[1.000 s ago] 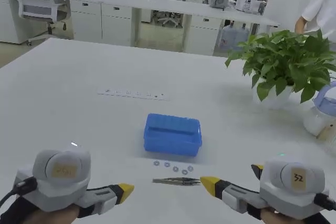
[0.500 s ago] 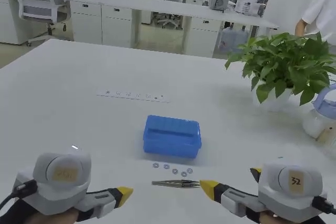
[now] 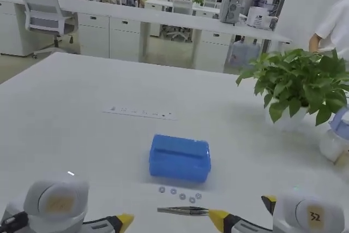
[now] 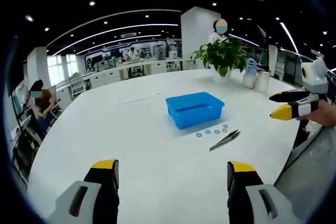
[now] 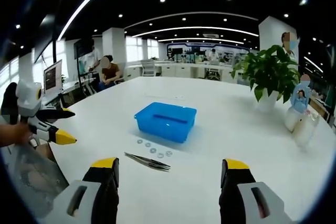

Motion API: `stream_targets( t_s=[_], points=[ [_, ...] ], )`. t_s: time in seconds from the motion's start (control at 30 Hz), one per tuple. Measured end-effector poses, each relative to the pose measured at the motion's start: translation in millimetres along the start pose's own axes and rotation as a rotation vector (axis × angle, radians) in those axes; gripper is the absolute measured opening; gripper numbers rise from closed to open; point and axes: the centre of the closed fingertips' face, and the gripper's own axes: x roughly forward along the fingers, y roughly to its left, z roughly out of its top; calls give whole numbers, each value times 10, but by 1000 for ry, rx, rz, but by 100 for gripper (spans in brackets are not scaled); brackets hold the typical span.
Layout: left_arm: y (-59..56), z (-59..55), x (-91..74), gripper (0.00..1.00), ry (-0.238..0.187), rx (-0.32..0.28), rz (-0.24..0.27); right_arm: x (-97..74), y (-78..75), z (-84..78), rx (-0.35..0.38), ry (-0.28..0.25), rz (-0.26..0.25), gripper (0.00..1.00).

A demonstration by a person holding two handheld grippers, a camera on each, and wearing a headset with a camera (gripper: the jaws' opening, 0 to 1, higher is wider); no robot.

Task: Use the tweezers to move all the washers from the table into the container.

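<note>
Tweezers (image 3: 182, 210) still lie untouched by the washers (image 3: 180, 194) and container (image 3: 180, 158). Left gripper (image 4: 173, 166) and right gripper (image 5: 170, 163) hover level, jaws wide, empty.

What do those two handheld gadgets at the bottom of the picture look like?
Both are pale grey plastic with rounded bodies. The left gripper and right gripper each have two grey jaws tipped in yellow. Each body bears a yellowish sticker: the right label reads 32, the left label is blurred. A black cable leaves the left gripper.
</note>
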Motion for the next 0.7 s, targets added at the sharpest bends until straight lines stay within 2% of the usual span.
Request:
stream_targets(
  t_s=[0.3,0.4,0.5,0.57,0.63,0.7],
  points=[
    [-25,-30,32,87,20,6,-9,-7,27,54,6,-19,22,78],
    [-96,-8,36,85,25,19,-35,-10,18,75,3,-24,21,77],
    [-172,53,36,78,2,61,-65,-17,12,104,1,-31,21,74],
    [-209,60,42,75,9,77,-77,-29,2,98,16,-23,21,71],
    [-246,70,56,74,13,81,-98,-54,-22,148,21,-46,13,69],
    [-301,80,88,67,25,86,-136,-54,-33,150,33,-45,15,68]
  ],
)
